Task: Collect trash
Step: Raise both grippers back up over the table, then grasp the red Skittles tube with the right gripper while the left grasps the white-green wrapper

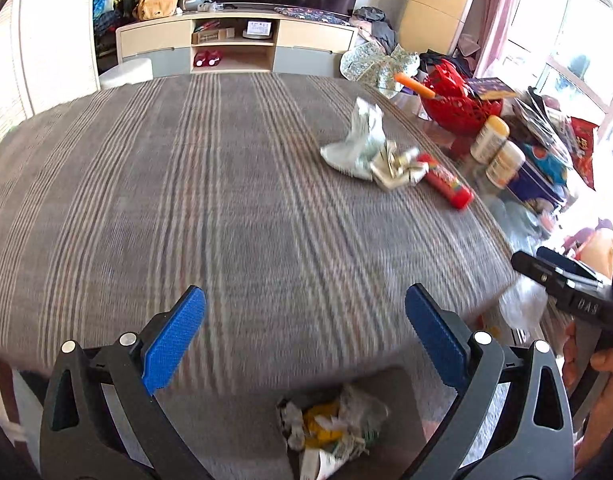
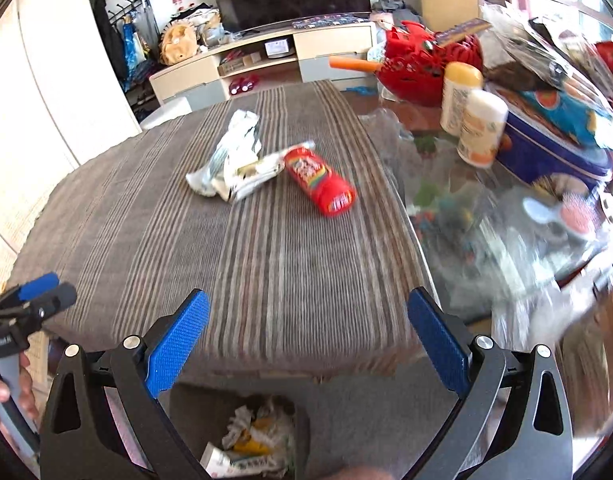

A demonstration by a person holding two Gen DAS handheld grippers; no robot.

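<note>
A striped cloth [image 2: 246, 248] is spread over the counter [image 2: 486, 240]. On its far right part a crumpled wrapper [image 2: 230, 156] is seen beside a red tube [image 2: 320, 182], whose long axis runs far-left to near-right. Below the near edge, a trash bin [image 2: 242, 436] holds scraps. The left hand-held gripper [image 1: 305, 336] and right hand-held gripper [image 2: 308, 340] are both released, empty.

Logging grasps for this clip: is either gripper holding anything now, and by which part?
Nothing is held. The left gripper and right gripper are both open and empty.
</note>
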